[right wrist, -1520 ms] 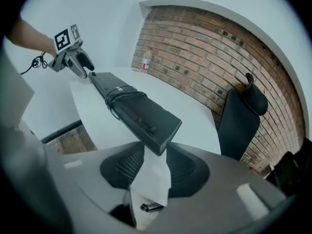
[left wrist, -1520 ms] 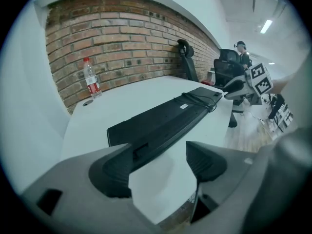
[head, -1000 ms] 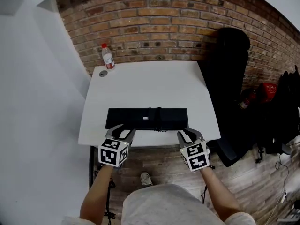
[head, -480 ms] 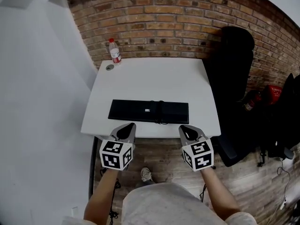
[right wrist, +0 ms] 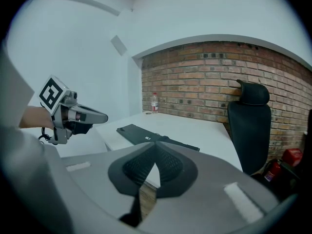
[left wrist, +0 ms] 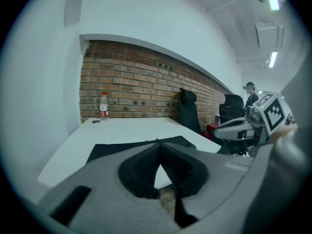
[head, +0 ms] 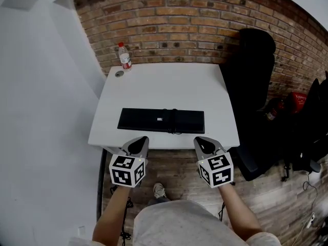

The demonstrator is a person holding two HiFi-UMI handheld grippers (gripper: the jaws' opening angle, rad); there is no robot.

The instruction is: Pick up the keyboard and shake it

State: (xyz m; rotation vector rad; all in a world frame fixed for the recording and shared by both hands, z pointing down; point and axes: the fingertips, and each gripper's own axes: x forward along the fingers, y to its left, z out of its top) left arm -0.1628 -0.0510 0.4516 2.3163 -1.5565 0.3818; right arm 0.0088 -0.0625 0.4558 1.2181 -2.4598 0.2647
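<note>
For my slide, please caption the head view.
Left gripper and right gripper, both shut, hover short of the keyboard on the table.

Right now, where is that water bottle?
In the head view the water bottle stands at the far left corner of the white table, near the brick wall, with a small round object just beside it.

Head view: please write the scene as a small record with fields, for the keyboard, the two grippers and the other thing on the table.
keyboard: black, lies flat on the white table, near its front edge, not held
left gripper: jaws shut, empty, at the table's near edge, apart from the keyboard
right gripper: jaws shut, empty, also apart from the keyboard
bottle: upright at the table's far left corner
task state: pick-up not yet done
</note>
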